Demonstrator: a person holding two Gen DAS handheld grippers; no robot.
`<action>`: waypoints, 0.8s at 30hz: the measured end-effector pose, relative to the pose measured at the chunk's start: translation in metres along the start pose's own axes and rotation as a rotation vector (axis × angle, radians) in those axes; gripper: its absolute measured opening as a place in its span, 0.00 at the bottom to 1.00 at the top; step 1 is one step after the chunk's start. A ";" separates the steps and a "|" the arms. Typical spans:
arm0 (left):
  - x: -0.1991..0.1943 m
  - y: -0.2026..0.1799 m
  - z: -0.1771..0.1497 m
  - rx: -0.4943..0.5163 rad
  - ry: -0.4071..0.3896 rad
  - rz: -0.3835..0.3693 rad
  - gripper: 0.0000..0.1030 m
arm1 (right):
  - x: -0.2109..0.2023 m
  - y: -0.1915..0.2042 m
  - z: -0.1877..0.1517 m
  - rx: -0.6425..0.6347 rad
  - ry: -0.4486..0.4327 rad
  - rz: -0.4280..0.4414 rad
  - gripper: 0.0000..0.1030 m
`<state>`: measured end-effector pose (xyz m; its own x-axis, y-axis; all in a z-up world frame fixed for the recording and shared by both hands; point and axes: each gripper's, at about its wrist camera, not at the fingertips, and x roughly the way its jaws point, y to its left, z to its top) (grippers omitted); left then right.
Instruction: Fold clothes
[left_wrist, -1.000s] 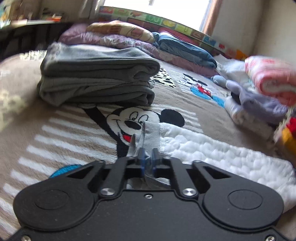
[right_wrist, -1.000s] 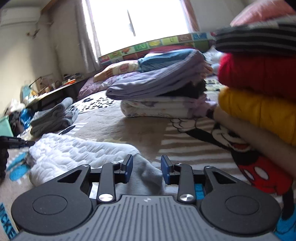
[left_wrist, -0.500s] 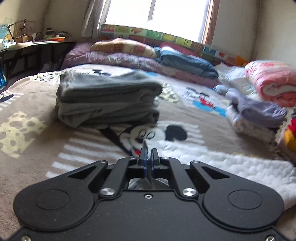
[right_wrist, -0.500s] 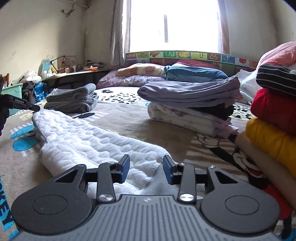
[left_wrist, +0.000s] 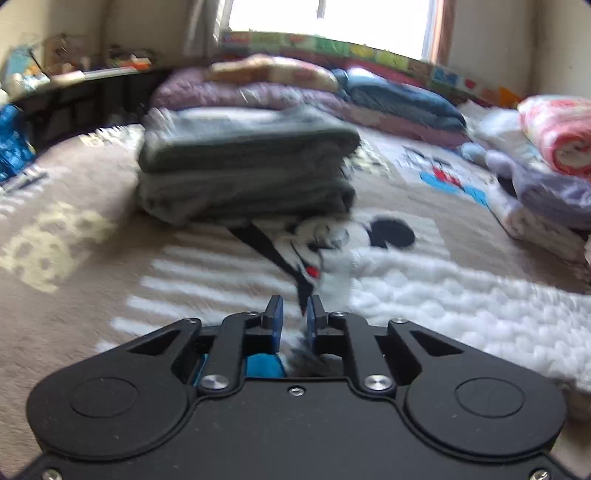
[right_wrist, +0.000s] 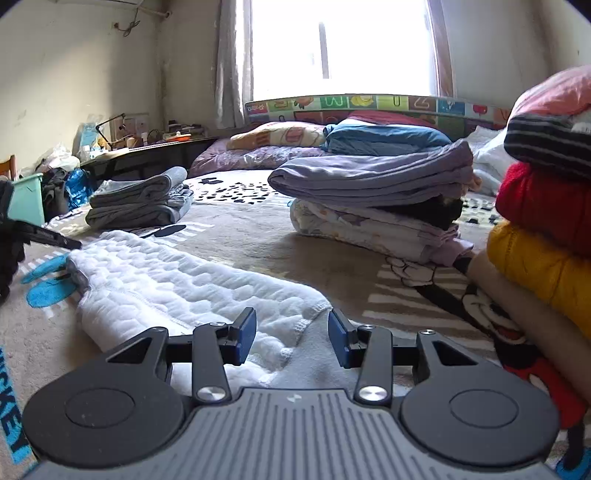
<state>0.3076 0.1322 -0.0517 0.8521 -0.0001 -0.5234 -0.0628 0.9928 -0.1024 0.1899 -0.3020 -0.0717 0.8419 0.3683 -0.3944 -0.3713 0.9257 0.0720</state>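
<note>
— Left wrist view: the left gripper (left_wrist: 293, 308) has its jaws slightly apart, holding nothing; the white quilted garment (left_wrist: 461, 306) lies just beside it.

— And the right gripper (right_wrist: 291, 332)?

— Wide apart, over the garment's other end, near the red and yellow pile (right_wrist: 546, 229).

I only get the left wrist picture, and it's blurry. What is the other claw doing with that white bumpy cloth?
Observer: The right gripper is open, its fingers wide apart over the near end of the white quilted garment, gripping nothing.
Operator: Anything close by on that side?
Observer: A pile of folded clothes, striped on red on yellow, stands just to its right.
Operator: Does the cloth touch that pile?
Observer: No, a strip of the Mickey Mouse blanket lies between them.
</note>
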 end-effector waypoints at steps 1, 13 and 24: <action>0.001 -0.004 0.000 0.008 0.003 -0.012 0.09 | -0.001 0.001 0.001 -0.005 -0.005 0.000 0.43; 0.009 -0.052 -0.006 0.109 0.039 -0.154 0.42 | 0.015 -0.010 -0.002 0.049 0.148 -0.055 0.45; 0.024 -0.078 -0.020 0.178 0.106 -0.187 0.46 | 0.030 0.004 -0.006 0.073 0.179 0.027 0.43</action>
<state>0.3224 0.0521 -0.0730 0.7806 -0.1889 -0.5959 0.1911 0.9797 -0.0603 0.2114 -0.2872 -0.0892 0.7464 0.3776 -0.5481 -0.3576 0.9220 0.1483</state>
